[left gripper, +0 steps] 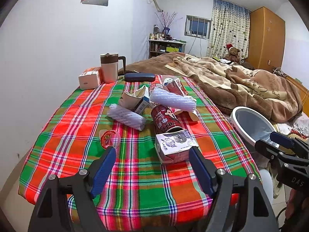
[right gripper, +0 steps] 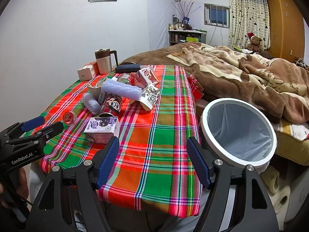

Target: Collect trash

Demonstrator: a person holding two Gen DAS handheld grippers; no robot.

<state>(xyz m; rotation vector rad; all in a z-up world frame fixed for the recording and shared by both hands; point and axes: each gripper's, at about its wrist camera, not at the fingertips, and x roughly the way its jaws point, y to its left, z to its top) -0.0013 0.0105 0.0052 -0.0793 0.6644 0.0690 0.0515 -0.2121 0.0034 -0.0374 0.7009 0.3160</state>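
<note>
Trash lies on a plaid tablecloth (left gripper: 135,166): a purple-white milk carton (left gripper: 174,145) (right gripper: 102,129), a dark red can (left gripper: 166,119) (right gripper: 112,105), two white foam nets (left gripper: 126,117) (left gripper: 171,98), a small jelly cup (left gripper: 109,138) (right gripper: 69,117) and torn cartons (left gripper: 135,98). My left gripper (left gripper: 152,154) is open, just before the milk carton. My right gripper (right gripper: 152,145) is open and empty over the table's near right part. A white-rimmed bin with a liner (right gripper: 239,133) (left gripper: 251,123) stands right of the table.
A mug (left gripper: 110,67), a tissue pack (left gripper: 89,78) and a dark case (left gripper: 140,77) sit at the table's far edge by the wall. A bed with a brown blanket (right gripper: 241,73) lies behind the table and bin.
</note>
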